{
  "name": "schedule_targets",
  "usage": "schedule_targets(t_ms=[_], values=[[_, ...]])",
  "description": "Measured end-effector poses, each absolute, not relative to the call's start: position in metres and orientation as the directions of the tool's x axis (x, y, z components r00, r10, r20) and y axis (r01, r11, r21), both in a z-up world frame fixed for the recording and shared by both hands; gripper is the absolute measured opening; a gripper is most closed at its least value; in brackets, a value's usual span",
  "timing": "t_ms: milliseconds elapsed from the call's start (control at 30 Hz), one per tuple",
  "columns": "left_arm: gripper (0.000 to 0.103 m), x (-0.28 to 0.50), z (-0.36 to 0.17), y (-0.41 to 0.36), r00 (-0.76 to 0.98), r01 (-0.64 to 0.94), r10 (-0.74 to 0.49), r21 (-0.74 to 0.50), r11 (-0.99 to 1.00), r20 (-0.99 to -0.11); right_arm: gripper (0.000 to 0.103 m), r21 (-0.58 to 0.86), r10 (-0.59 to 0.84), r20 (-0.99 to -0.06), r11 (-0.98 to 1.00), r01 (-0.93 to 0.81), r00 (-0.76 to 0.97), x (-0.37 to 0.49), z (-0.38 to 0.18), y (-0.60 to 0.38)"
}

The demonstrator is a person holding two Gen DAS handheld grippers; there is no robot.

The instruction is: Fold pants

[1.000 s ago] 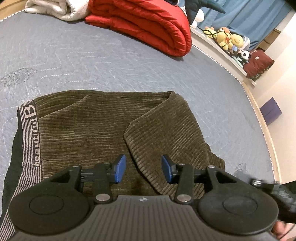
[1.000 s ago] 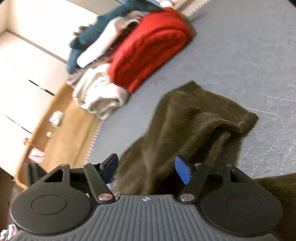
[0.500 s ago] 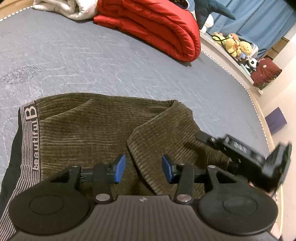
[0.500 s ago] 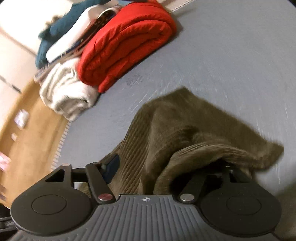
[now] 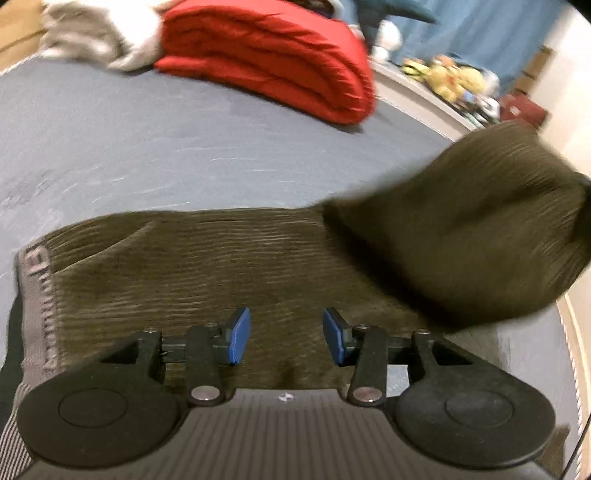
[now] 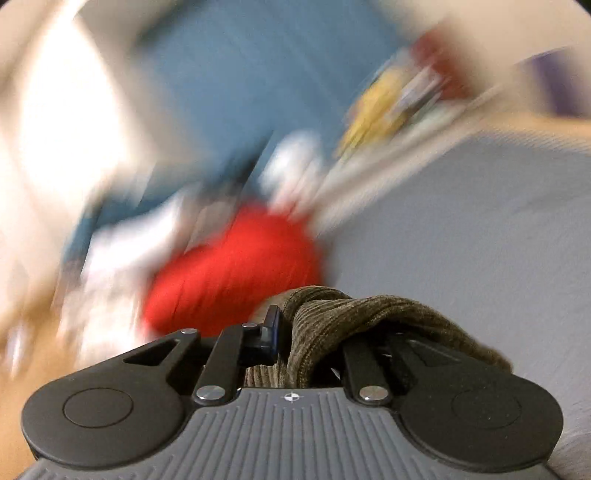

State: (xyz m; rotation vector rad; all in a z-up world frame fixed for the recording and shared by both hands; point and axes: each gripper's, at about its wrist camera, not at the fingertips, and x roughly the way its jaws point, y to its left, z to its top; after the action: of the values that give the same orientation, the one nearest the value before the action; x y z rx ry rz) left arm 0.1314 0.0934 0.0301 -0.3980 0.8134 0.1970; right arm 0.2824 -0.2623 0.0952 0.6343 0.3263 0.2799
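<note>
Dark olive corduroy pants [image 5: 207, 273] lie on the grey bed, their grey lettered waistband [image 5: 37, 302] at the left. The leg end [image 5: 480, 229] is lifted off the bed at the right. My left gripper [image 5: 286, 341] is open and empty, just above the pants near their front edge. My right gripper [image 6: 295, 332] is shut on the bunched leg fabric [image 6: 362, 314], which drapes over its right finger. The right wrist view is heavily blurred.
A folded red quilt [image 5: 273, 62] and a pale blanket [image 5: 96, 33] lie at the far side of the grey bed [image 5: 184, 140]. Stuffed toys [image 5: 450, 77] sit on a ledge beyond the bed's right edge, before a blue curtain.
My right gripper closed on the pant leg and lifted it up to the right, unfolding it off the body. The left gripper stayed open over the pants.
</note>
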Motion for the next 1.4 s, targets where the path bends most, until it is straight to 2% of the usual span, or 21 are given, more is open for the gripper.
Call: schedule_targets(t_ms=[67, 100, 133, 167, 200, 300, 367, 433, 533, 600, 767, 833, 867, 900, 933, 967, 1067, 1200, 1300, 1333, 1400], values=[[0.049, 0.135, 0.027, 0.076, 0.696, -0.256, 0.017, -0.227, 0.940, -0.718, 0.016, 0.631, 0.083, -0.199, 0.773, 0.063, 0.976, 0.270, 0.101, -0.309], [0.051, 0.137, 0.025, 0.067, 0.709, -0.217, 0.012, -0.202, 0.955, -0.705, 0.022, 0.599, -0.031, -0.235, 0.783, 0.170, 0.971, 0.270, 0.097, -0.326], [0.056, 0.139, 0.021, 0.056, 0.721, -0.163, -0.004, -0.175, 0.971, -0.693, 0.025, 0.547, -0.114, -0.299, 0.793, 0.268, 0.947, 0.276, 0.087, -0.340], [0.066, 0.144, 0.014, 0.044, 0.722, -0.090, -0.039, -0.150, 0.985, -0.691, 0.028, 0.500, -0.155, -0.372, 0.797, 0.339, 0.915, 0.283, 0.074, -0.352], [0.071, 0.148, 0.005, 0.033, 0.713, -0.027, -0.073, -0.131, 0.991, -0.698, 0.031, 0.454, -0.174, -0.457, 0.798, 0.397, 0.872, 0.292, 0.054, -0.366], [0.071, 0.156, -0.026, 0.013, 0.660, 0.073, -0.111, -0.083, 0.994, -0.743, 0.034, 0.413, -0.096, -0.597, 0.814, 0.408, 0.796, 0.308, -0.002, -0.401], [0.071, 0.158, -0.043, 0.006, 0.637, 0.097, -0.105, -0.056, 0.994, -0.764, 0.036, 0.427, -0.076, -0.636, 0.795, 0.432, 0.768, 0.305, -0.032, -0.429], [0.071, 0.158, -0.052, 0.000, 0.636, 0.120, -0.087, -0.013, 0.993, -0.767, 0.043, 0.447, -0.054, -0.646, 0.782, 0.434, 0.761, 0.302, -0.050, -0.451], [0.071, 0.159, -0.059, -0.009, 0.650, 0.152, -0.067, 0.043, 0.988, -0.757, 0.045, 0.483, -0.013, -0.660, 0.759, 0.437, 0.751, 0.297, -0.072, -0.481], [0.071, 0.162, -0.065, -0.009, 0.662, 0.152, -0.053, 0.065, 0.986, -0.748, 0.050, 0.509, -0.013, -0.656, 0.731, 0.455, 0.755, 0.293, -0.076, -0.490], [0.071, 0.173, -0.072, -0.017, 0.678, 0.130, -0.005, 0.113, 0.985, -0.735, 0.051, 0.504, -0.057, -0.644, 0.719, 0.479, 0.763, 0.301, -0.074, -0.504], [0.051, 0.176, -0.072, -0.019, 0.675, 0.123, 0.023, 0.143, 0.982, -0.738, 0.050, 0.501, -0.057, -0.650, 0.718, 0.483, 0.758, 0.310, -0.075, -0.507], [0.023, 0.178, -0.071, -0.019, 0.671, 0.116, 0.047, 0.167, 0.979, -0.740, 0.045, 0.497, -0.057, -0.658, 0.717, 0.490, 0.751, 0.317, -0.075, -0.508], [0.017, 0.179, -0.069, -0.016, 0.666, 0.114, 0.048, 0.165, 0.980, -0.745, 0.028, 0.483, -0.066, -0.668, 0.718, 0.500, 0.741, 0.323, -0.074, -0.510], [0.013, 0.180, -0.065, -0.013, 0.662, 0.110, 0.033, 0.141, 0.984, -0.749, 0.019, 0.466, -0.075, -0.680, 0.724, 0.508, 0.730, 0.330, -0.071, -0.511], [0.012, 0.181, -0.061, -0.008, 0.663, 0.099, 0.027, 0.124, 0.987, -0.748, 0.009, 0.460, -0.070, -0.683, 0.732, 0.503, 0.727, 0.336, -0.066, -0.510], [0.011, 0.181, -0.043, 0.009, 0.683, 0.066, 0.015, 0.082, 0.994, -0.731, 0.008, 0.459, -0.057, -0.650, 0.765, 0.451, 0.758, 0.359, -0.026, -0.498], [0.010, 0.166, -0.014, 0.036, 0.702, 0.070, -0.054, -0.007, 0.998, -0.710, 0.007, 0.548, -0.019, -0.501, 0.767, 0.335, 0.865, 0.378, 0.055, -0.483], [0.011, 0.150, 0.003, 0.043, 0.686, 0.152, -0.081, 0.034, 0.988, -0.723, 0.007, 0.558, -0.050, -0.369, 0.786, 0.264, 0.928, 0.363, 0.091, -0.485], [0.010, 0.146, 0.004, 0.045, 0.665, 0.183, -0.104, 0.027, 0.983, -0.740, 0.007, 0.543, -0.074, -0.371, 0.791, 0.281, 0.926, 0.356, 0.089, -0.489], [0.010, 0.142, -0.002, 0.048, 0.611, 0.238, -0.140, 0.011, 0.971, -0.779, 0.007, 0.462, -0.139, -0.454, 0.807, 0.366, 0.880, 0.343, 0.063, -0.497]])
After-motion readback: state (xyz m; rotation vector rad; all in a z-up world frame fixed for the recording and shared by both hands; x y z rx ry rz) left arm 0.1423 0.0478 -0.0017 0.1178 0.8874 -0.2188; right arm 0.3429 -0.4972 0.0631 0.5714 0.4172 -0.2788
